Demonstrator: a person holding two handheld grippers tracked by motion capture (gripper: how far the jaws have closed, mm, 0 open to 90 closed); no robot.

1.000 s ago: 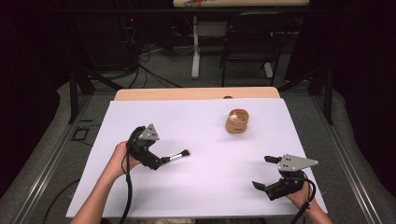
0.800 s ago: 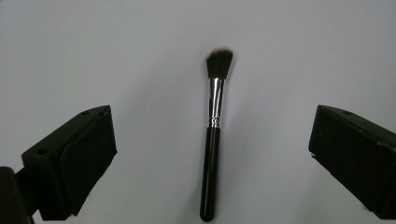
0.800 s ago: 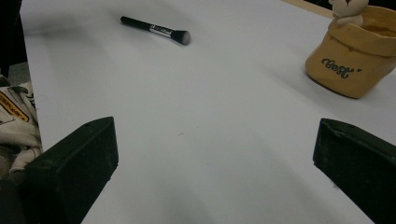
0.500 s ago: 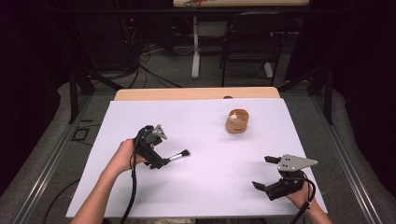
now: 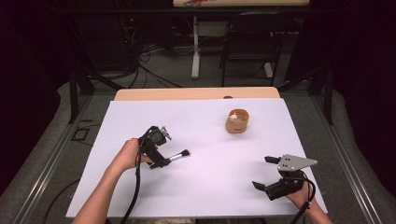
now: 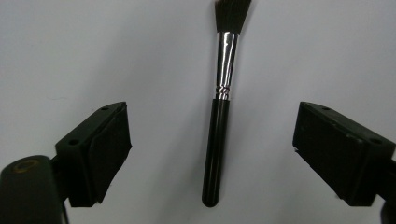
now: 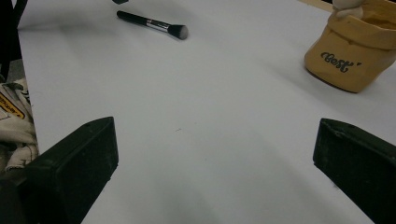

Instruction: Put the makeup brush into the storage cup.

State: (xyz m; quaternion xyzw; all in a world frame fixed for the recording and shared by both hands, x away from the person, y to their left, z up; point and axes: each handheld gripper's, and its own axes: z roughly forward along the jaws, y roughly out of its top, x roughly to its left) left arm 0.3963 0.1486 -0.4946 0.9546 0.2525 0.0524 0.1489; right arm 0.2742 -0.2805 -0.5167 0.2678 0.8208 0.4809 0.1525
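High view: the white table (image 5: 205, 196) carries a makeup brush (image 5: 177, 155) left of centre, lying flat with its bristle end toward the right. The left gripper (image 5: 161, 163) sits over the brush's handle end, held in the person's left hand (image 5: 125, 156). A tan cup (image 5: 237, 121) stands upright toward the far right part of the sheet, well apart from the brush. The right gripper (image 5: 265, 172) rests near the table's near right corner, jaws spread, nothing between them.

Left gripper view: the brush (image 6: 218, 126) lies on the white surface between the two black jaws, black handle nearest the camera, silver ferrule and dark bristles farther off. The jaws have just been closing, yet both pads stand clear of the handle, with white table showing on either side. The brush is between them but not pinched.

Right gripper view: the two jaws stand wide apart over bare white surface. The brush (image 7: 152, 24) lies far off at upper left. The tan cup (image 7: 357, 46), bearing dark script lettering, stands at upper right. A piece of printed cloth (image 7: 14, 126) shows at the left edge beyond the table.
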